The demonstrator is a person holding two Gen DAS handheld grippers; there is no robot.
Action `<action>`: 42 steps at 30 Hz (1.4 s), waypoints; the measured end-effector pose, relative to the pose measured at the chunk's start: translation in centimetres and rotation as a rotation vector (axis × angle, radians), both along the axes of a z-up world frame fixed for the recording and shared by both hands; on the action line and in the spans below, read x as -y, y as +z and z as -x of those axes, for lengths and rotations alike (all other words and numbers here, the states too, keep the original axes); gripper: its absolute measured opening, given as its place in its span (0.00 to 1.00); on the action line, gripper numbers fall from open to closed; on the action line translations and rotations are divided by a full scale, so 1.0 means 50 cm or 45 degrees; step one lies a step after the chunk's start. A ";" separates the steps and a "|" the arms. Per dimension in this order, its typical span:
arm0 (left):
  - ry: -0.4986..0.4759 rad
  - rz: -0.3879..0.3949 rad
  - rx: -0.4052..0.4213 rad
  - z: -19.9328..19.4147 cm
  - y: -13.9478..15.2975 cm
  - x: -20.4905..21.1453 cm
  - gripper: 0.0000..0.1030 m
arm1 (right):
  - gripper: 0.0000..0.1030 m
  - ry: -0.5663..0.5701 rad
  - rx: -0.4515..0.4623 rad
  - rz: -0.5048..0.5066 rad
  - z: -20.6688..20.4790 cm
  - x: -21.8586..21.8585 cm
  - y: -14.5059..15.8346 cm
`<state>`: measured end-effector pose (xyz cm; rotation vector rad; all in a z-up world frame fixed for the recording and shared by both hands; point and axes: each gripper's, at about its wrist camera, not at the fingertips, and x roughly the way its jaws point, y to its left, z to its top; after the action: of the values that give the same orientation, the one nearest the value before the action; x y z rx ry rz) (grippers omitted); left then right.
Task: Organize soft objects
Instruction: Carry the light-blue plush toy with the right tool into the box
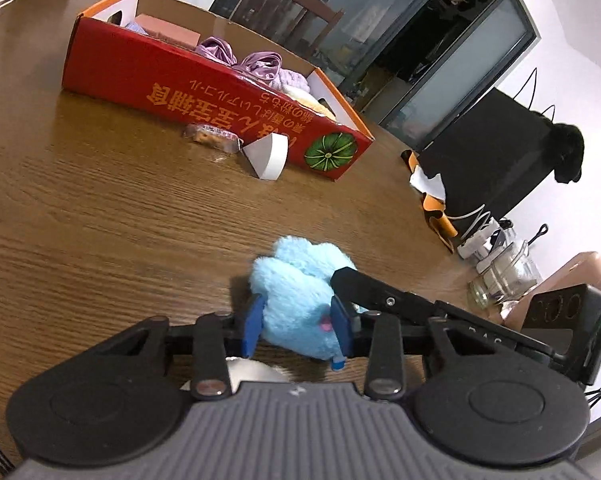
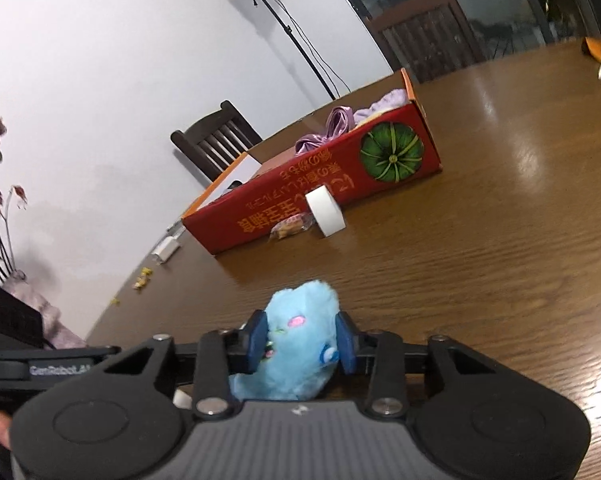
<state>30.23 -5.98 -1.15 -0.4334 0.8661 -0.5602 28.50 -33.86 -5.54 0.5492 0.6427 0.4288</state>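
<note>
A fluffy light-blue plush toy (image 1: 296, 280) lies on the brown wooden table (image 1: 80, 208) close in front of both cameras. My left gripper (image 1: 298, 322) is shut on it, its blue pads (image 1: 254, 320) pressing into the fur from both sides. In the right wrist view my right gripper (image 2: 302, 340) is likewise shut on the same plush toy (image 2: 300, 320). The right gripper's black frame (image 1: 384, 296) reaches in from the right in the left wrist view. Further back stands the open red cardboard box (image 1: 204, 92) (image 2: 300, 204) with purple satin cloth (image 1: 216, 50) and other soft items inside.
A white tape roll (image 1: 266, 156) (image 2: 324, 210) and a wrapped snack (image 1: 212, 136) lie against the box's front. At the table's right edge are a glass jar (image 1: 500, 280), cables and a black bag (image 1: 488, 160). A dark chair (image 2: 216, 140) stands behind the table.
</note>
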 end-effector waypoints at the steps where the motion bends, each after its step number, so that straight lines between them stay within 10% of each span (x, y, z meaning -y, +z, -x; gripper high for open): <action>1: -0.001 0.012 -0.004 -0.002 0.000 -0.002 0.36 | 0.34 -0.001 -0.009 -0.012 -0.002 0.002 0.000; 8: -0.002 0.100 0.145 -0.055 0.086 -0.029 0.36 | 0.33 -0.004 0.130 0.044 -0.039 -0.019 0.103; 16: 0.090 0.069 0.285 -0.293 0.209 -0.078 0.36 | 0.33 0.088 0.274 0.096 -0.327 -0.082 0.249; 27: -0.017 -0.093 0.087 -0.543 0.092 0.043 0.31 | 0.26 -0.013 -0.024 0.311 -0.563 -0.053 0.143; 34: -0.044 -0.231 0.098 -0.551 0.041 0.067 0.31 | 0.17 0.037 -0.019 0.628 -0.588 -0.081 0.105; 42: -0.008 -0.313 0.134 -0.505 0.086 0.061 0.36 | 0.20 0.077 -0.070 0.608 -0.564 -0.069 0.119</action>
<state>55.47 -9.03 3.16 -0.1759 0.8231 -0.4708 56.72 -30.42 0.42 0.0878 0.7863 0.3019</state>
